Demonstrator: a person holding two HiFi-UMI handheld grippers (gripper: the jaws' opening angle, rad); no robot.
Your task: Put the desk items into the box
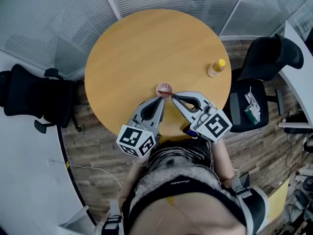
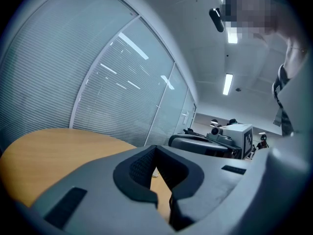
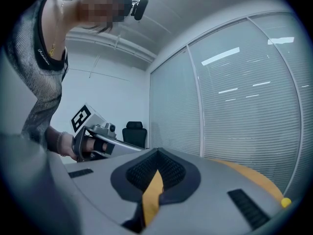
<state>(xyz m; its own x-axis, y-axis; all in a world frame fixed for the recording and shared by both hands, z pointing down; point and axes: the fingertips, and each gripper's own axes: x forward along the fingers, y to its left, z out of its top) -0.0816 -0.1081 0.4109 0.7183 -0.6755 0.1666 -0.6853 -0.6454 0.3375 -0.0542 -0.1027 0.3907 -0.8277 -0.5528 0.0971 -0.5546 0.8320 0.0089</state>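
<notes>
— Round wooden table [image 1: 132,53], glass walls with shut blinds [image 1: 49,13] behind it. What lies on it for you?

— Two things for the task. A small round pinkish item [image 1: 165,89] sits near my edge of the table. A yellow-capped bottle [image 1: 216,68] stands well off to the right, near the rim. No box shows in any view, so I can't see either one lying in a box.

— And your fingers?

— Both pairs are pressed tip to tip with nothing between them. My left gripper [image 1: 161,100] and right gripper [image 1: 172,96] point inward and nearly meet just on my side of the round item. I can't tell whether the right tip touches it.

— If it is to be lifted, how would you do that well?

— As I judge it, shut jaws can only nudge. One pair would have to part enough to straddle the item, come down level and close gently, because it looks light and may skid on the smooth top. The other gripper should keep clear so the two don't clash.

— Anything else around?

— Black office chairs. One chair [image 1: 34,99] stands left of the table, and another chair [image 1: 264,62] to the right has something small on its seat. The floor below has a wood look.
</notes>
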